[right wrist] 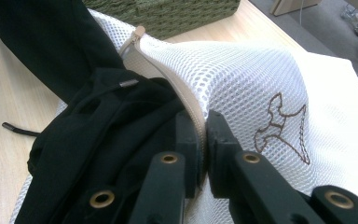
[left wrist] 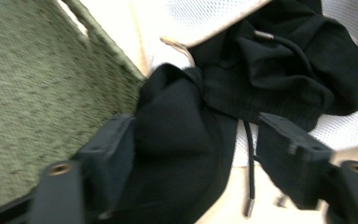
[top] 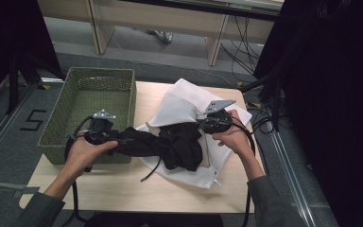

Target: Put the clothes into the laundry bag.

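A white mesh laundry bag (top: 184,101) lies on the wooden table (top: 123,189) with a black drawstring garment (top: 179,144) half out of its mouth. My right gripper (top: 203,124) is shut on the bag's beige zipper edge (right wrist: 186,100) and holds the mouth up; its tips (right wrist: 200,119) meet on the zipper tape. A leg of the black garment (left wrist: 177,140) stretches left to my left gripper (top: 119,140). In the left gripper view the jaws (left wrist: 193,126) stand apart, with the cloth between them against one jaw and a gap at the other.
A green woven basket (top: 99,71) stands at the table's left, close behind my left hand. The garment's drawstring (top: 151,172) trails onto the bare wood in front of the bag. Desks and cables lie on the floor beyond the table.
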{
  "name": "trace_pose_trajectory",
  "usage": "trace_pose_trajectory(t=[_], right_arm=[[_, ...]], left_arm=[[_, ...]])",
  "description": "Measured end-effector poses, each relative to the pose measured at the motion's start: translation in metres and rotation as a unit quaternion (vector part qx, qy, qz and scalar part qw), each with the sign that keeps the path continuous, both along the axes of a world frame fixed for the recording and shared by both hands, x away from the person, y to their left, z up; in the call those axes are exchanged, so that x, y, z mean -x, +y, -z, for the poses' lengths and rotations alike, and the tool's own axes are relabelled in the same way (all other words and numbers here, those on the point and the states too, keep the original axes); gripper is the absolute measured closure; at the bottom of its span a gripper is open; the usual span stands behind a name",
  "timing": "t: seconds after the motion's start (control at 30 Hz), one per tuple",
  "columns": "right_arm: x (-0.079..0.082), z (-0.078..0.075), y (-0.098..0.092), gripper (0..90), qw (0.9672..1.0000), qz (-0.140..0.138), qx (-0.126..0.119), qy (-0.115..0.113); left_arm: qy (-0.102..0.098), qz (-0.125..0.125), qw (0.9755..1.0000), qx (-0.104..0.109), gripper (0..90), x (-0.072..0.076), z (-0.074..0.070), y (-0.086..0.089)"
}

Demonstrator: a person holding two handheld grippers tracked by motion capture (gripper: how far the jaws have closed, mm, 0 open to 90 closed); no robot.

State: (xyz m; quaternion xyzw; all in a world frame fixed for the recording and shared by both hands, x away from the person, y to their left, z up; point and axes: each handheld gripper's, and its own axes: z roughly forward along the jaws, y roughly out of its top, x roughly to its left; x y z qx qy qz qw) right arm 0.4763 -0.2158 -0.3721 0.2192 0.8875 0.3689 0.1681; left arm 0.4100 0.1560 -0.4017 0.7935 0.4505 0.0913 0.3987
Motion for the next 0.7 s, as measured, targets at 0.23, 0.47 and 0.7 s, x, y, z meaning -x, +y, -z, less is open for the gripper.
trace_pose_trajectory(t=[0.23, 0.47, 0.7], right_arm=[[0.001, 0.001, 0.001, 86.1, 1.0000, 0.003, -0.003, 0.000], [0.001, 0.000, 0.000, 86.1, 1.0000, -0.002, 0.000, 0.001], [0.000, 0.000, -0.001, 86.1, 1.0000, 0.001, -0.001, -0.005]], left_arm=[[-0.018, -0.002, 0.9998, -0.001, 70.0, 0.001, 0.003, 0.000], [-0.026, 0.013, 0.9994, -0.017, 89.0, 0.003, -0.003, 0.000], [-0.045, 0.011, 0.9987, 0.018, 89.3, 0.006, -0.013, -0.003]])
